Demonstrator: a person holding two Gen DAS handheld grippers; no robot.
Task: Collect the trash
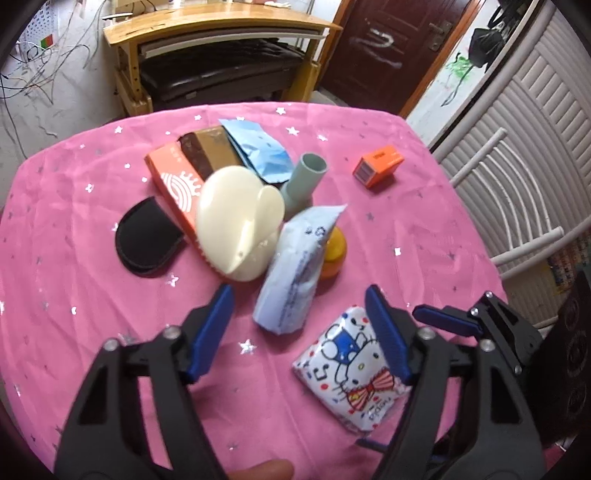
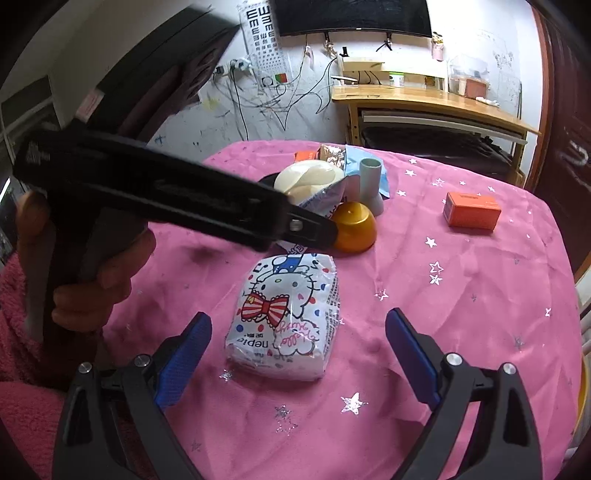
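Observation:
A Hello Kitty tissue pack (image 2: 286, 319) lies on the pink star tablecloth (image 2: 461, 332), just ahead of my open right gripper (image 2: 297, 328); it also shows in the left wrist view (image 1: 351, 369). My left gripper (image 1: 299, 306) is open and empty above the cloth, in front of a pale blue plastic wrapper (image 1: 299, 266). Behind lie a cream mitt-shaped brush (image 1: 240, 221), an orange cap (image 1: 334, 254), a grey tube (image 1: 306, 181), a blue foil bag (image 1: 258, 147), a brown packet (image 1: 207, 151), an orange-white box (image 1: 173, 181) and a black pad (image 1: 147, 236).
A small orange box (image 1: 378, 166) sits apart at the right of the table. A wooden desk (image 1: 221, 33) stands behind the table, a white slatted chair (image 1: 517, 184) to its right. The left gripper's body (image 2: 166, 192) crosses the right wrist view.

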